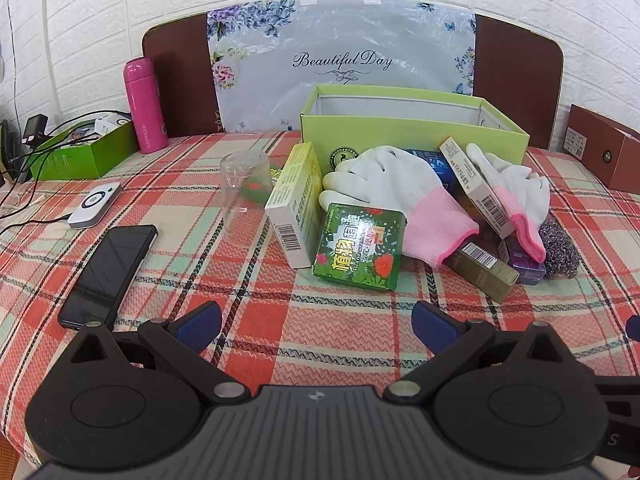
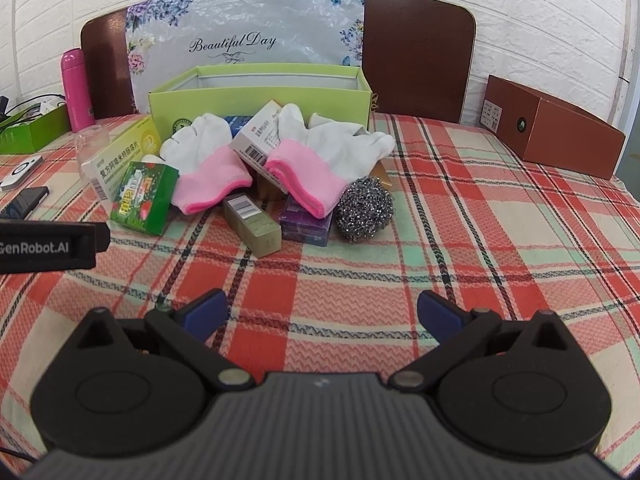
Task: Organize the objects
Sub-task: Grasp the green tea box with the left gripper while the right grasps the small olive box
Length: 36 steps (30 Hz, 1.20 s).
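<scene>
A pile of objects lies in front of an open light-green box (image 1: 412, 136) (image 2: 260, 100): two white gloves with pink cuffs (image 1: 400, 192) (image 2: 320, 152), a dark green flowered box (image 1: 360, 248) (image 2: 144, 200), a yellow-white medicine box (image 1: 296, 200) (image 2: 120, 148), an olive box (image 1: 484, 268) (image 2: 252, 224), a purple box (image 2: 306, 226), a steel scourer (image 1: 560, 248) (image 2: 364, 212) and a clear cup (image 1: 242, 192). My left gripper (image 1: 316, 324) is open and empty, short of the pile. My right gripper (image 2: 322, 312) is open and empty too.
A phone (image 1: 108, 272) and a white device (image 1: 94, 204) lie at the left. A pink bottle (image 1: 146, 106) and a green tray of cables (image 1: 84, 152) stand at the back left. A brown box (image 2: 552, 128) sits at the back right. A plaid cloth (image 2: 480, 240) covers the table.
</scene>
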{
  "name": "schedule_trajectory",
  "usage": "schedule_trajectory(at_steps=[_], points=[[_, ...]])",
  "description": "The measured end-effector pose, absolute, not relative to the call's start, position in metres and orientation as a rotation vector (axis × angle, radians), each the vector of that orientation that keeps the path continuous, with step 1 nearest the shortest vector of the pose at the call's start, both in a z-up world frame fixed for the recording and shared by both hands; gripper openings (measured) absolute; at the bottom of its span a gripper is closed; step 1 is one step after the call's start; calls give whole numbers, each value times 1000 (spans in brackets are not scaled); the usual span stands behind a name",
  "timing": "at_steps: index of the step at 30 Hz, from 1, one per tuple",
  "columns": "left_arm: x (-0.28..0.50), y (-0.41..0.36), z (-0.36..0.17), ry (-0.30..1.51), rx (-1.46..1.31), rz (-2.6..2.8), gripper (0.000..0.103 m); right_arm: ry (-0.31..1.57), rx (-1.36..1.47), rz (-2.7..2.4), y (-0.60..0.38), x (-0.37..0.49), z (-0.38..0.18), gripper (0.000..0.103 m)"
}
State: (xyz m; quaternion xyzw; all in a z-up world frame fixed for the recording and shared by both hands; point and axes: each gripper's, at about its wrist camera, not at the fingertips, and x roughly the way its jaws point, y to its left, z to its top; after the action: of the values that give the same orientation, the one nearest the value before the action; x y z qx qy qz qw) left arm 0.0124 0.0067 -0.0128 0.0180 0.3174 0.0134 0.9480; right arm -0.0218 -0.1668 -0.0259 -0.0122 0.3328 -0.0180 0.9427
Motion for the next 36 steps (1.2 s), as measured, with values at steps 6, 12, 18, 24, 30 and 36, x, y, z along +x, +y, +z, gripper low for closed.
schedule_trajectory(at_steps=[6,12,18,24,30,36], points=[[13,6,-13,647,38,24,103,686,-29,-32,-166,-20,-26,103],[16,4,-14,654,37,30,103,693,-30,-27,-166,-16,-27,103],[16,17,-10,618,-7,10,103,608,0,30,-170,-21,-20,103],[25,24,-3,586,-25,-13,103,393,-2,142,-173,-25,0,103],[42,18,-5,585,-18,-78,103,474,-153,276,-148,2,-22,94],[65,14,-7,607,-52,-96,101,495,-181,343,-137,27,-31,83]])
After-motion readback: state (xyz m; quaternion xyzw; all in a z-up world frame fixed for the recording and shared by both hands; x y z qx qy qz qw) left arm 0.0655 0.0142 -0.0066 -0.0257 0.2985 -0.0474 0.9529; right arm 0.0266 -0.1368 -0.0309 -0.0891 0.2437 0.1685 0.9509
